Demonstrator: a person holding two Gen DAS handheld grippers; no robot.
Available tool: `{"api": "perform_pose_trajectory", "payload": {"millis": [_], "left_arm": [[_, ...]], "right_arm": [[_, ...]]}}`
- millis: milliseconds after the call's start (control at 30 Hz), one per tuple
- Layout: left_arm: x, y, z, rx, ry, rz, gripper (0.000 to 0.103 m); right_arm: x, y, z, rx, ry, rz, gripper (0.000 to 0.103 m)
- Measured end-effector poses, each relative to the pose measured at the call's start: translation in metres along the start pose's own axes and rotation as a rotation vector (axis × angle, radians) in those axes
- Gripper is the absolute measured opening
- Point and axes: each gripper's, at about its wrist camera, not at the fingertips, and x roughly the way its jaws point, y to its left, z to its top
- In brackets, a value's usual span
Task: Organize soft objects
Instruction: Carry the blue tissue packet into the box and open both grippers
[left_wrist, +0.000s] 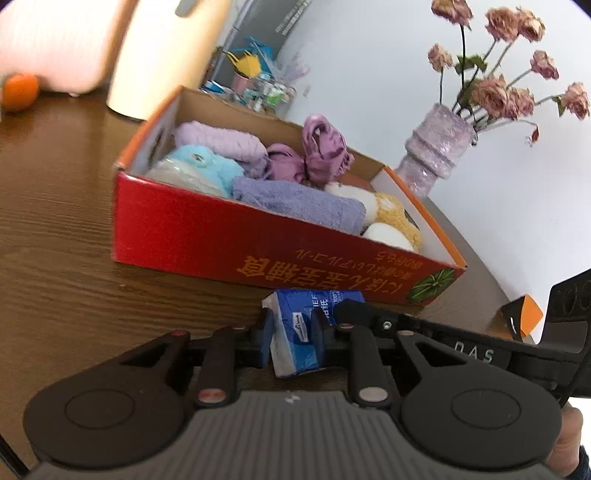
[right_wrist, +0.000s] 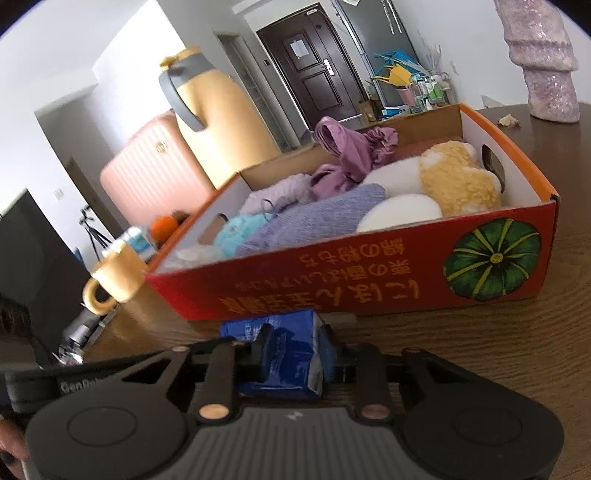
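Note:
A blue tissue pack (left_wrist: 303, 306) (right_wrist: 284, 328) lies on the wooden table just in front of a red cardboard box (left_wrist: 207, 236) (right_wrist: 332, 288). My left gripper (left_wrist: 293, 328) is shut on the pack, one finger on each side. My right gripper (right_wrist: 295, 350) is shut on the same pack from the other end; its black body (left_wrist: 472, 354) reaches in from the right in the left wrist view. The box holds a lilac towel (left_wrist: 295, 203), a light blue plush (left_wrist: 207, 166), purple cloth (left_wrist: 325, 147) and a yellow-and-white plush (right_wrist: 458, 184).
A lilac vase of dried roses (left_wrist: 436, 147) stands behind the box's right end. A cream thermos jug (left_wrist: 162, 55), an orange (left_wrist: 20, 92) and a pink suitcase (right_wrist: 155, 173) are at the far left. A tan mug (right_wrist: 114, 277) sits by the box's left corner.

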Motion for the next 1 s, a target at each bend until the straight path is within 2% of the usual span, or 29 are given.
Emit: {"api": "perform_pose_trajectory", "payload": {"millis": [133,267,467,733,1000], "left_arm": [[-0.041,-0.016,-0.017,0.028,-0.073,-0.016,0.022],[-0.078,-0.034,-0.044,0.065,-0.122,0.003,0.022],[-0.117,-0.040,-0.080,0.016,-0.136,-0.051,0.022],[-0.145,-0.050,-0.094,0.049,-0.149,-0.063,0.022],[-0.136,-0.070,-0.093,0.082,-0.144,-0.098,0.022]], "right_arm": [[-0.043,0.026,-0.016,-0.046,-0.104,0.007,0.022],[-0.077,0.045,-0.042,-0.086,-0.129,-0.002,0.022],[-0.122,0.064,-0.079,-0.102,-0.167,-0.008,0.022],[-0.153,0.076,-0.105,-0.111,-0.194,-0.004,0.022],[-0.169,0.064,-0.104,-0.094,-0.222,-0.030,0.022]]}}
